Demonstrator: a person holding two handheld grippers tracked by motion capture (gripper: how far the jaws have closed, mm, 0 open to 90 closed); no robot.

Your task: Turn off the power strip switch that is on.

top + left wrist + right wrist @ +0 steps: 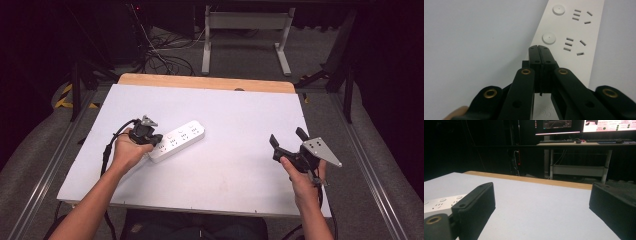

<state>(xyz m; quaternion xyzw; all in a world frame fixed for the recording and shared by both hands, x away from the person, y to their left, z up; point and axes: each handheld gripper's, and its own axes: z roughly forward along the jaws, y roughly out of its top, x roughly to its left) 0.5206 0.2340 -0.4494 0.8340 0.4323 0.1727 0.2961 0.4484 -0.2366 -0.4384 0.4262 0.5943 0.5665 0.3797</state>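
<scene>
We note the white power strip (177,140) lying flat at table (240,115) left-centre, left gripper (539,47) jaws pressed together over it, right gripper (289,139) spread wide, well apart; we judge it rigid, light, smooth-sided, best pinched across its narrow width.

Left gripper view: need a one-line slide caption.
Shut left gripper poised over a white power strip, tips by a round button.
</scene>
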